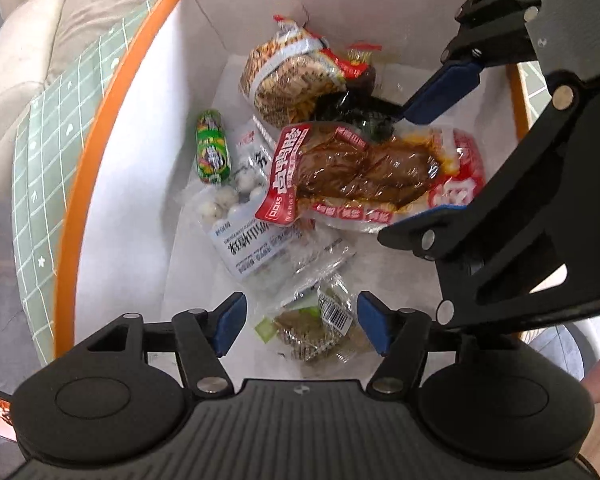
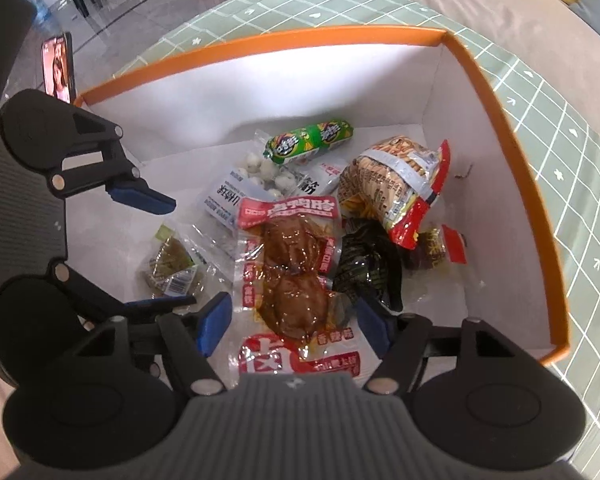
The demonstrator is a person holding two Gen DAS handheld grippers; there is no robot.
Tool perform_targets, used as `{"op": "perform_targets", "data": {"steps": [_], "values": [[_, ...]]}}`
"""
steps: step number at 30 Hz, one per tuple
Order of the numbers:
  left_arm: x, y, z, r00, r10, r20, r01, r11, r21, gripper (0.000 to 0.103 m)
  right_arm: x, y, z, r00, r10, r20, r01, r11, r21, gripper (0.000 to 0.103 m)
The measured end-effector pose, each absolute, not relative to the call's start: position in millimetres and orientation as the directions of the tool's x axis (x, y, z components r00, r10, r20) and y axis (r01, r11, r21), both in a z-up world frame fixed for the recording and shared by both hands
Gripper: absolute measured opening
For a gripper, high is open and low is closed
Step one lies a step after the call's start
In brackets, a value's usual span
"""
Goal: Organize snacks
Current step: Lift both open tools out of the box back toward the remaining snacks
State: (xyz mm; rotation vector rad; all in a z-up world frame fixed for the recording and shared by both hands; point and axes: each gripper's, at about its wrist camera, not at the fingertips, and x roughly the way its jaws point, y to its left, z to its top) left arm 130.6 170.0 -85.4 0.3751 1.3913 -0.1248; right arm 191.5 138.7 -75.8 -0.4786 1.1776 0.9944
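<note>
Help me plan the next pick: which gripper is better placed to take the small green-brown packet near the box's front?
Left. The left gripper hangs open with the small packet between its fingers, while the right gripper straddles the red braised-meat pack.

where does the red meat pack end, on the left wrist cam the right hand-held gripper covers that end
Observer: In the right wrist view the red meat pack runs back under the right hand-held gripper. The end with the large white character lies between its two blue pads, which stand apart on either side.
Operator: and my left one, is it on the small green pack
Observer: Seen from the side, the left hand-held gripper is open. One finger is on each side of the small green pack, and the pads appear clear of it.
</note>
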Motion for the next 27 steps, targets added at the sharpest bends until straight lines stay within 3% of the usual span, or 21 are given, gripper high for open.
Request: {"op": "perform_targets", "data": {"steps": [3, 5, 11, 27], "values": [[130, 165, -79, 0.209, 0.143, -0.967, 0.318, 0.926, 0.205, 0.084, 192, 131, -66, 0.053, 0.424, -0.904, -0.833, 0.518, 0.194, 0.069], [131, 162, -78, 0.218, 0.149, -0.964, 0.322, 0.922, 0.215, 0.084, 193, 124, -58, 0.063, 0.447, -0.892, -0.829, 0.521, 0.203, 0.076], [137, 152, -66, 0.254, 0.164, -0.953, 0.325, 0.914, 0.244, 0.084, 197, 101, -31, 0.140, 0.507, -0.851, -0.807, 0.557, 0.198, 0.079], [155, 93, -3, 0.537, 0.116, -0.835, 0.254, 0.922, 0.292, 0.084, 222, -13, 15, 0.434, 0.539, -0.722, -0.616, 0.762, 0.199, 0.079]]}}
